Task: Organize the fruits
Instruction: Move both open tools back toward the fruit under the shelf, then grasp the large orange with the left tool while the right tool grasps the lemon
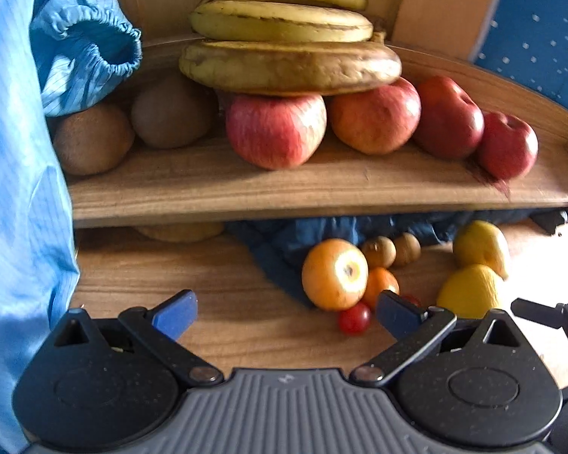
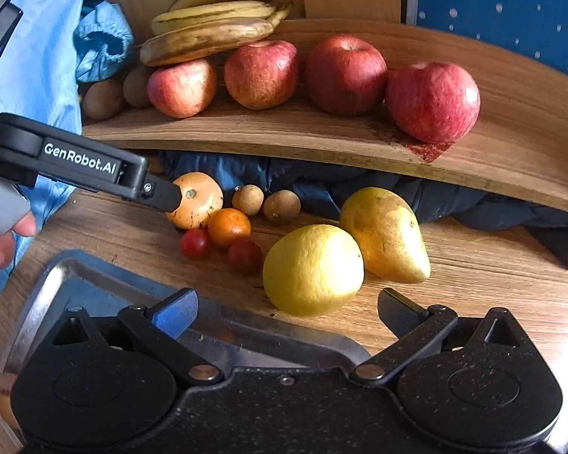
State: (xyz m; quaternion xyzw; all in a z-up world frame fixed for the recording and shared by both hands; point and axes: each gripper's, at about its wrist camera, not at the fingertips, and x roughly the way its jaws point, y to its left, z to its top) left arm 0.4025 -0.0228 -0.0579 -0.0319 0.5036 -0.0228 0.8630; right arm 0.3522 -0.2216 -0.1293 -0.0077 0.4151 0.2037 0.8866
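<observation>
Fruits are split across two levels: kiwis point(image 1: 94, 138), bananas point(image 1: 289, 64) and four apples point(image 2: 344, 73) already sit on the raised wooden tray point(image 1: 322, 185), the rest lie loose on the table point(image 2: 473, 276) below. Going left to right down there: an orange point(image 2: 197, 200) with the left gripper point(image 1: 286, 312) hovering near it, jaws spread wide and empty, then two cherry tomatoes point(image 2: 195, 243), a small tangerine point(image 2: 229, 227), two little brown round fruits point(image 2: 281, 206), a lemon point(image 2: 312, 268) and a pear point(image 2: 388, 234). The right gripper point(image 2: 287, 312) is also wide apart, holding nothing, just near of the lemon. Lemon looks firm and a bit waxy, so probably best pinched across its fat middle. Tomatoes are soft, go gentle.
</observation>
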